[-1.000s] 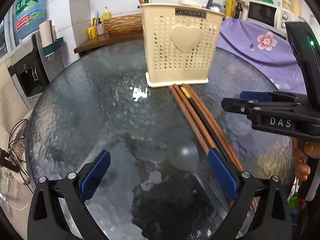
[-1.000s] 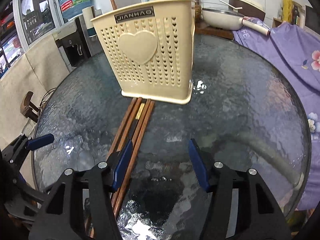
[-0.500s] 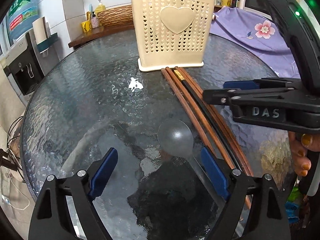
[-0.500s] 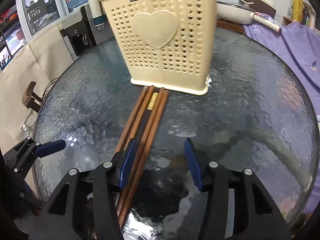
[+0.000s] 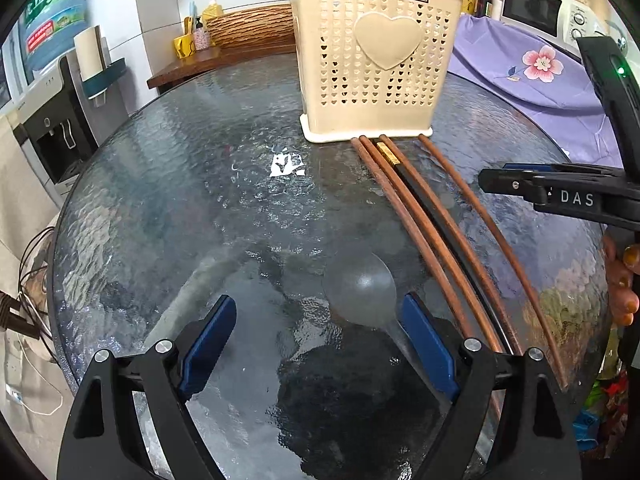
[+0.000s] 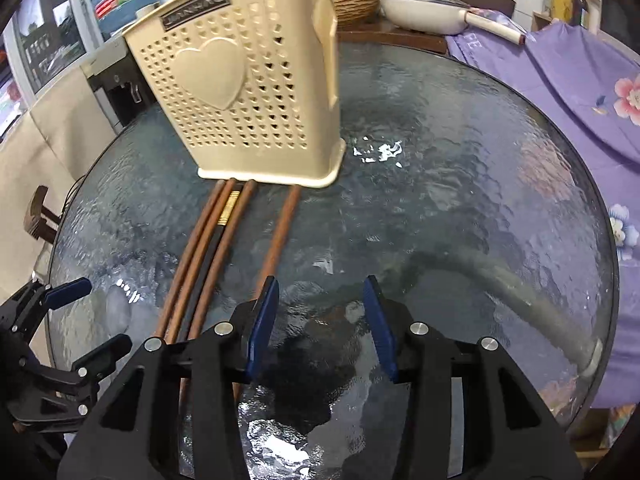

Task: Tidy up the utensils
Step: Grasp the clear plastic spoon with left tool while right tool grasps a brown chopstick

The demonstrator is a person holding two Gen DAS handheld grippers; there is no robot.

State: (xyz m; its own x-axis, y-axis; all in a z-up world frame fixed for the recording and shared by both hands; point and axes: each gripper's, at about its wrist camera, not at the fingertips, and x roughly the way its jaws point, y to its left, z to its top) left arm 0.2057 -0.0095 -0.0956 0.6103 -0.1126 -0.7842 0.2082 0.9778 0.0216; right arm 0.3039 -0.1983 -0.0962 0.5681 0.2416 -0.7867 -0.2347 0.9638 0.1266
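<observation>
A cream perforated utensil basket [image 5: 376, 60] [image 6: 248, 100] stands upright on the round glass table [image 5: 200, 200]. Three brown chopsticks and a black one [image 5: 416, 216] [image 6: 208, 256] lie from its base toward me. One more brown chopstick [image 5: 492, 232] [image 6: 280, 236] lies apart and passes under the left finger [image 6: 262, 320] of my right gripper [image 6: 320, 316]. Its jaws are closing, with only glass between them. A clear spoon [image 5: 360, 288] [image 6: 118, 308] lies with its bowl beside the right finger [image 5: 428, 344] of my open left gripper [image 5: 318, 340].
A purple flowered cloth [image 5: 540, 76] [image 6: 580, 100] covers the table's far right side. Behind the table stand a wooden shelf with a woven basket [image 5: 248, 28], a white pan [image 6: 432, 16], a microwave [image 5: 532, 8] and a water dispenser [image 5: 48, 120]. A hand [image 5: 624, 276] holds the right gripper.
One brown chopstick has slid away from the bundle, to the right. The right gripper's jaws have narrowed and its left finger now sits over that chopstick. Left gripper's jaws narrowed slightly.
</observation>
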